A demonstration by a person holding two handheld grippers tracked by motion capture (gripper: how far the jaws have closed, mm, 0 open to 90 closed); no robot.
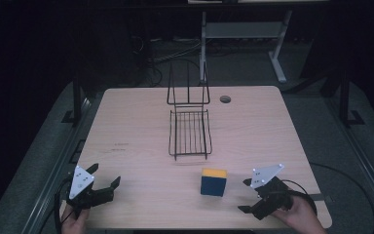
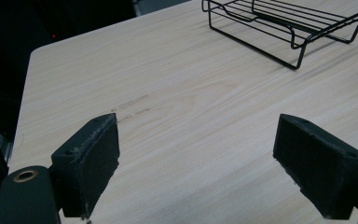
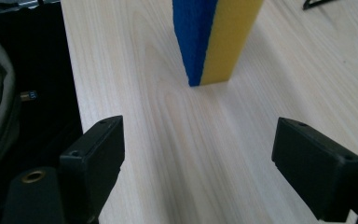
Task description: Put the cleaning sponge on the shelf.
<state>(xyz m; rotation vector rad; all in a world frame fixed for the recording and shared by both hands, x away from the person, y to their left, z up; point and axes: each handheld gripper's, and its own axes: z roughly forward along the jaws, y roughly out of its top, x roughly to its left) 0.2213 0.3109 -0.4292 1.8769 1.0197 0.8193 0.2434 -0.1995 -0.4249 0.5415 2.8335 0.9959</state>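
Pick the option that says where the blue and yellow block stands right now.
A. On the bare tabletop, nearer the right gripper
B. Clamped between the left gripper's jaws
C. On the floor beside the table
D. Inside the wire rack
A: in the high view the block stands on the table in front of the wire rack, close to the open right gripper, far from the left gripper.

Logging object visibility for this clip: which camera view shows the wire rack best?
The high view: the whole wire rack shows there, flat basket and upright back, standing mid-table beyond the block. The left gripper view catches its low basket part, cut off at the top edge. The right gripper view shows a sliver of black wire at the top right corner.
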